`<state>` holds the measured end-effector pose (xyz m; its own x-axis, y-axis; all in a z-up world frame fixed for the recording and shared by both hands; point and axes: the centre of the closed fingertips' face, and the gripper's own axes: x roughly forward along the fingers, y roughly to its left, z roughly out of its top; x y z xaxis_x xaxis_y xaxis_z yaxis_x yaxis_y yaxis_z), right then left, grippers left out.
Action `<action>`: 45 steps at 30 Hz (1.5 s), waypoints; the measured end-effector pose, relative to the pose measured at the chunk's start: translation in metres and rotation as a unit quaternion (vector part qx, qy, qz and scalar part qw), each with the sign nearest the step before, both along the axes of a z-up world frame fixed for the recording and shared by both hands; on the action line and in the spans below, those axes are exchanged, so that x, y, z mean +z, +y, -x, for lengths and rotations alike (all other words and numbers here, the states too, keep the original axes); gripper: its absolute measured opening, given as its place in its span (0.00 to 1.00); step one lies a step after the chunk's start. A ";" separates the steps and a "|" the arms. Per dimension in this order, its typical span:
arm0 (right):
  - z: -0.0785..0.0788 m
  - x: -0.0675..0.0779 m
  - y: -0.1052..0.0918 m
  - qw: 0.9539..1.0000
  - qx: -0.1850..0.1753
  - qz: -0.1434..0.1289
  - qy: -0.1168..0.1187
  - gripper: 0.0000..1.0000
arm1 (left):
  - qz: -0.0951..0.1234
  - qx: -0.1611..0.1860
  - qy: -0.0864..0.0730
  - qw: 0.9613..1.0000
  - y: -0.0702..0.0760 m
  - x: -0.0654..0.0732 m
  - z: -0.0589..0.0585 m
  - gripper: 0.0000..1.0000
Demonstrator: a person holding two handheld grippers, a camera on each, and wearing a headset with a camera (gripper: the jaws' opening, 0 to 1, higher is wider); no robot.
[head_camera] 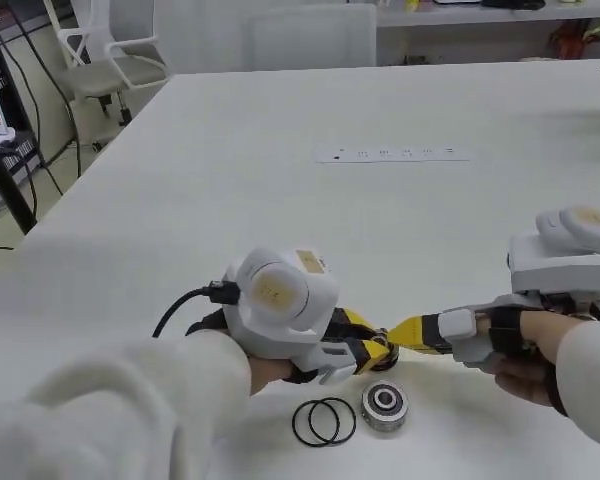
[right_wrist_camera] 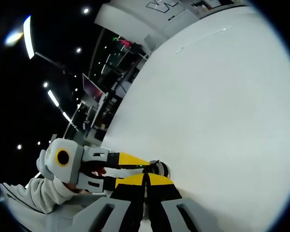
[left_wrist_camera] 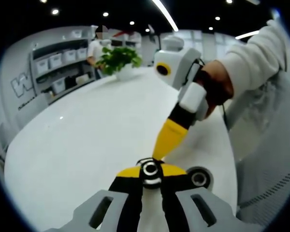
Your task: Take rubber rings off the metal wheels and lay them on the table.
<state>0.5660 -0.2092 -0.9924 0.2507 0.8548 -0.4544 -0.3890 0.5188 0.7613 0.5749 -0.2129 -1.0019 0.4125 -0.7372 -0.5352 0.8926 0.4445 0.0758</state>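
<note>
Near table edge, head view: two loose rings (head_camera: 325,421) lie overlapping at 6 o'clock on the table (head_camera: 280,200); a free wheel (head_camera: 385,405) sits just beside them at their 3 o'clock; above these the left gripper (head_camera: 378,353) comes in from 8 o'clock and the right gripper (head_camera: 396,335) from 3 o'clock, their tips meeting.
Left gripper view: our own jaws rise from 6 o'clock, clamped on the held wheel (left_wrist_camera: 151,171); the right gripper's yellow tip slants down from 1 o'clock onto the wheel's top rim; a rubber ring (left_wrist_camera: 144,160) shows there as a dark arc; the free wheel rests on the table at 4 o'clock.
Right gripper view: our jaws stand drawn almost together at 6 o'clock; the held wheel lies just past their tips; whether the ring is caught between them we cannot tell; the left gripper reaches in from 8 o'clock.
Step in hand: we judge it is peeling a ring off the held wheel; two rings are already laid down.
Next move: we would need a sure pinch on the ring, then a pull away from the wheel while the left grip stays firm.
</note>
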 end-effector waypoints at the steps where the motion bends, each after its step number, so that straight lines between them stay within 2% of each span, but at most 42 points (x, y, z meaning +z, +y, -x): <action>1: 0.000 0.000 0.000 1.000 0.001 0.000 0.000 0.00 | 0.000 0.000 0.000 1.000 0.000 0.000 0.000 0.14; 4: 0.002 0.003 0.003 1.000 0.007 -0.006 -0.003 0.00 | 0.003 0.001 0.002 1.000 0.001 0.000 0.000 0.14; 5: 0.003 0.013 0.009 0.999 0.007 -0.038 0.000 0.00 | 0.006 0.003 0.004 1.000 0.001 0.000 0.000 0.14; 6: 0.001 0.016 0.009 0.999 0.001 -0.042 0.001 0.00 | 0.006 0.003 0.003 1.000 0.001 0.000 0.000 0.14; 7: 0.001 0.010 0.006 1.000 0.005 -0.013 -0.009 0.00 | 0.005 0.004 0.002 1.000 0.001 0.000 0.000 0.14; 8: 0.000 0.011 0.007 1.000 0.009 -0.009 -0.024 0.00 | 0.005 0.003 0.002 1.000 0.000 0.000 0.000 0.14; 10: 0.000 0.010 0.006 1.000 0.004 -0.014 -0.012 0.00 | 0.005 0.004 0.001 1.000 0.000 0.000 0.000 0.14; 16: -0.004 0.005 0.000 1.000 -0.015 -0.007 -0.004 0.00 | 0.003 0.003 -0.002 1.000 0.000 0.000 0.000 0.14; 20: -0.004 0.002 -0.002 1.000 -0.015 0.002 -0.004 0.00 | 0.000 0.003 0.001 1.000 -0.001 0.000 -0.001 0.14; 22: -0.004 0.001 -0.003 1.000 -0.016 0.003 -0.002 0.00 | 0.005 0.002 -0.006 1.000 -0.003 0.005 -0.002 0.14; 23: -0.004 0.001 -0.003 1.000 -0.017 0.003 -0.002 0.00 | -0.001 -0.002 -0.008 1.000 -0.004 0.005 -0.001 0.14; 26: -0.006 0.000 -0.006 1.000 -0.026 0.007 0.001 0.00 | 0.001 -0.004 -0.011 1.000 -0.004 0.008 -0.001 0.16; 28: -0.008 -0.001 -0.009 0.999 -0.034 0.008 0.005 0.00 | 0.007 0.000 -0.014 1.000 -0.003 0.014 -0.004 0.20; 31: -0.010 -0.001 -0.012 0.999 -0.041 0.008 0.006 0.00 | 0.026 0.012 -0.008 1.000 -0.002 0.023 -0.008 0.24; 34: -0.010 -0.001 -0.012 0.999 -0.042 0.008 0.006 0.00 | 0.040 0.009 -0.026 0.999 -0.003 0.040 -0.010 0.24; 36: -0.009 0.000 -0.011 0.999 -0.041 0.007 0.006 0.00 | 0.047 0.008 -0.031 0.998 -0.003 0.050 -0.011 0.25; 39: -0.009 0.001 -0.011 0.999 -0.040 0.006 0.005 0.00 | 0.057 0.009 -0.038 0.998 -0.001 0.063 -0.012 0.34; 42: -0.010 0.001 -0.011 0.999 -0.041 0.005 0.004 0.00 | 0.058 0.008 -0.045 0.997 0.001 0.076 -0.012 0.39; 45: -0.011 0.001 -0.011 0.999 -0.043 0.002 0.007 0.00 | 0.075 -0.003 -0.049 0.996 0.002 0.095 -0.006 0.44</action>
